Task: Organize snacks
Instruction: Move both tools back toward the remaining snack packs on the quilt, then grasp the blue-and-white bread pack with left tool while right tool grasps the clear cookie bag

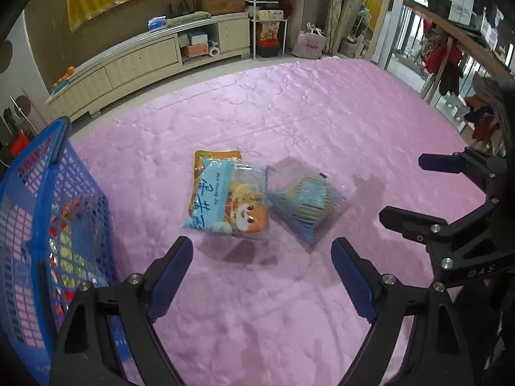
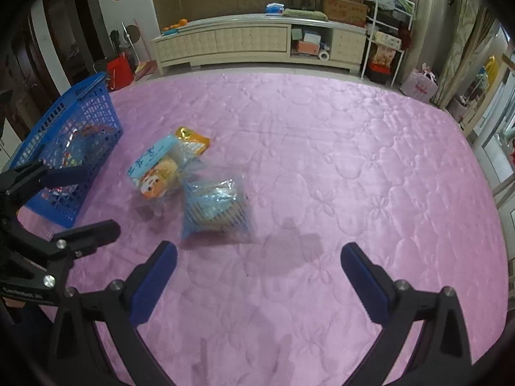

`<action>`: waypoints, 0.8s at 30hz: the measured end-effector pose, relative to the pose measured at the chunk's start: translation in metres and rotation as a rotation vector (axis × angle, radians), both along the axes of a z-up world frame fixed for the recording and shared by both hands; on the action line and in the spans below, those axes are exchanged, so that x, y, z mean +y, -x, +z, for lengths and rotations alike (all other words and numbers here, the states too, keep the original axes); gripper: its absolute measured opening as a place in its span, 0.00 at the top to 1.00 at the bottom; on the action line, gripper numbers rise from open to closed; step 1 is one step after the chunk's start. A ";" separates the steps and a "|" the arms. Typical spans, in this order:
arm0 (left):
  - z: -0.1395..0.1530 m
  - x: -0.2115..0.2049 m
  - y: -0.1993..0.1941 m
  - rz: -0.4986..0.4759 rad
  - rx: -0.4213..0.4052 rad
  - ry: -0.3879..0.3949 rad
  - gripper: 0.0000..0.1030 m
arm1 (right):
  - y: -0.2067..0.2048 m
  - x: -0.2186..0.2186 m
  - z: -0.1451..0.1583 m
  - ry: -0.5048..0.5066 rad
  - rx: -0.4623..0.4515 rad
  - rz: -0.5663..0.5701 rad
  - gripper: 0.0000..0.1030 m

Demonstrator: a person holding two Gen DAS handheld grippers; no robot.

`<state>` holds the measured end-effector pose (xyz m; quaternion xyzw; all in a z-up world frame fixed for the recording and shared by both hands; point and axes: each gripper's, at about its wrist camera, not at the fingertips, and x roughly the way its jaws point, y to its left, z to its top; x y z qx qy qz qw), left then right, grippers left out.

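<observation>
1. While both grippers hang over the pink quilted cover (image 1: 322,112), the blue mesh basket (image 1: 48,212) stands at the far left of the scene, with several snack packets visible through its mesh.
2. Just right of the basket, the left gripper (image 1: 262,251) has its jaws spread wide with nothing between them; its blue pads (image 1: 170,276) are above bare cover.
3. Beyond the left gripper's fingertips, apart from them, lies the light blue snack bag (image 1: 222,199) with an orange cartoon animal on it, resting on top of an orange packet (image 1: 219,154) whose upper edge shows at its far side.
4. Touching the right side of that bag is the clear striped blue packet (image 1: 302,202), which also lies beyond the left gripper's open jaws, a little toward its right finger.
5. From the right wrist view, the right gripper (image 2: 259,254) is likewise spread wide and empty, with the striped packet lying beyond its left finger and well left of its right finger.
6. Farther right, the cover is bare up to its edge.
</observation>
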<state>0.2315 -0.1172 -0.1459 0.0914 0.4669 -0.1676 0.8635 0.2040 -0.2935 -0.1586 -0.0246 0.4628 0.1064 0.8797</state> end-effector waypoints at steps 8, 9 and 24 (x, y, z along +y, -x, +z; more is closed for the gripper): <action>-0.013 0.000 -0.024 0.069 -0.002 -0.030 0.16 | -0.019 -0.001 -0.017 -0.009 0.003 -0.015 0.00; -0.015 0.002 -0.028 0.077 0.004 -0.025 0.16 | -0.021 -0.001 -0.018 -0.008 0.003 -0.017 0.00; -0.035 0.000 -0.072 0.026 0.099 -0.024 0.16 | -0.025 -0.009 -0.039 -0.054 0.039 -0.073 0.00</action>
